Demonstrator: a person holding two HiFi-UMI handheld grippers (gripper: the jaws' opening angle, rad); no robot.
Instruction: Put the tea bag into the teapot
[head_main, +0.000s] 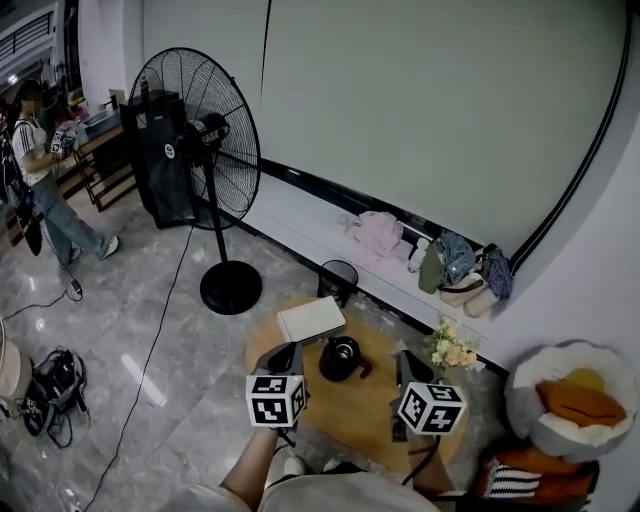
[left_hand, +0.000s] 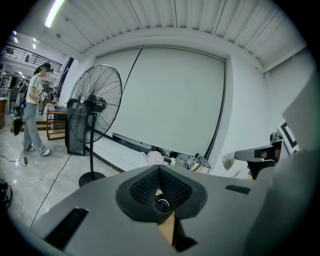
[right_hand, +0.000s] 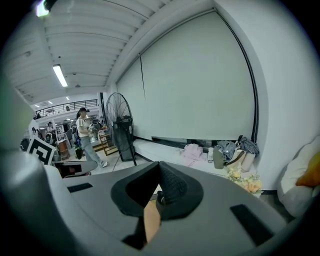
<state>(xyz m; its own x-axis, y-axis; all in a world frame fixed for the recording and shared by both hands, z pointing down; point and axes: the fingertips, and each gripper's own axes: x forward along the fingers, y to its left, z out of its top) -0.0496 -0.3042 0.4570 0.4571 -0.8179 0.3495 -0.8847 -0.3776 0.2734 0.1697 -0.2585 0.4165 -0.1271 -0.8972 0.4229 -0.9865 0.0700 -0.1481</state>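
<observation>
Grey marbled flooring (head_main: 150, 340) carried a low round wooden table (head_main: 350, 412) at the bottom centre of the head view, directly in front of the wearer. Both tools were held over its near edge. The left gripper (left_hand: 159, 169) had its jaws together at the tips with nothing clamped; a strip of table wood and a dark ring showed through the opening beneath them. The right gripper (right_hand: 160, 165) likewise had its jaws closed tip to tip and empty, with wood visible below. Their marker cubes sat at lower centre-left (head_main: 275, 398) and lower centre-right (head_main: 430, 408). The black teapot (head_main: 341, 358) stood on the table between the two grippers and just beyond them, touching neither. The tea bag could not be made out in any view. A white book (head_main: 311, 318) lay on the far left part of the table, and a small bunch of pale flowers (head_main: 452, 348) stood at its right edge. Beyond the table stood a dark bin (head_main: 340, 274). A large pedestal fan (head_main: 200, 150) occupied the upper left. Bags (head_main: 455, 262) rested on the ledge below the white wall. A person (head_main: 38, 170) stood at the far upper left.
</observation>
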